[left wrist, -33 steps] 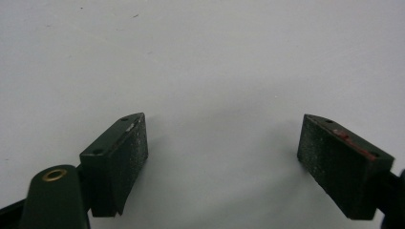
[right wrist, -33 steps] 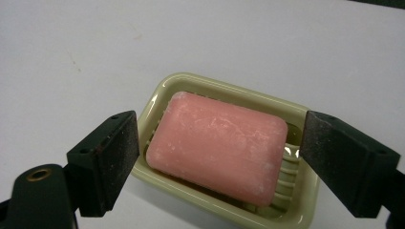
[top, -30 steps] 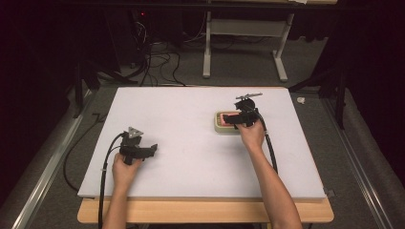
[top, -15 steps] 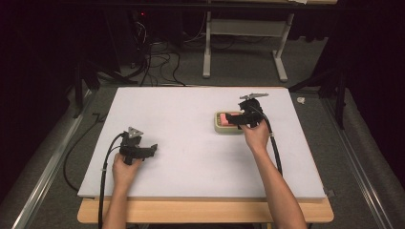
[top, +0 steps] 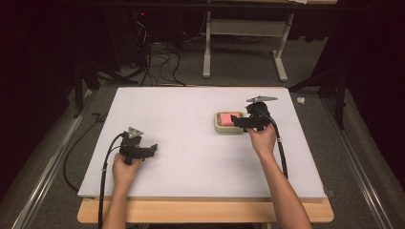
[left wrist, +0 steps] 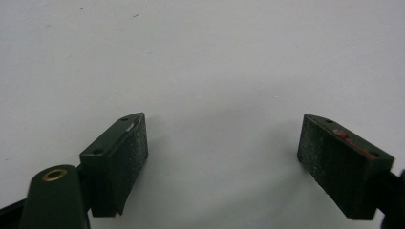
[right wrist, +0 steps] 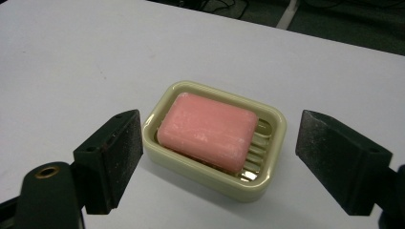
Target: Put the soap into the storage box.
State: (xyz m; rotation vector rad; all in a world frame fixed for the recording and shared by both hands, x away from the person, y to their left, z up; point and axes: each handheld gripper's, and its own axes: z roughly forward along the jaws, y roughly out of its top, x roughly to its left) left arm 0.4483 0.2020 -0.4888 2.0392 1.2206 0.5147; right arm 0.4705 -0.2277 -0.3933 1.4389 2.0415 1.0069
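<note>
Right gripper view is taken first: the right gripper point(right wrist: 217, 157) is held with its jaws spread wide, one to each side of a cream soap dish point(right wrist: 162, 152), nothing being clamped between them. A pink bar of soap point(right wrist: 207, 130) is seen lying flat in that dish, on the ribbed floor, slightly askew to the rim. The jaws are set low and just clear of the dish walls — a stance judged to suit closing on the dish across its shorter width, or on the bar itself; which of the two is intended cannot be told. Whether a pad already touches the dish wall on the near-left side cannot be settled; a narrow gap appears to remain. In the left gripper view the left gripper point(left wrist: 222, 157) is likewise found with jaws apart, and only bare white table surface point(left wrist: 200, 57) lies between and beyond them. From the high view the left gripper point(top: 138, 151) is seen resting near the front-left of the table point(top: 167, 109), well apart from the work — judged to be parked. The dish point(top: 228, 123) stands right of centre, toward the far half, with the right gripper point(top: 248, 121) just beside it.
</note>
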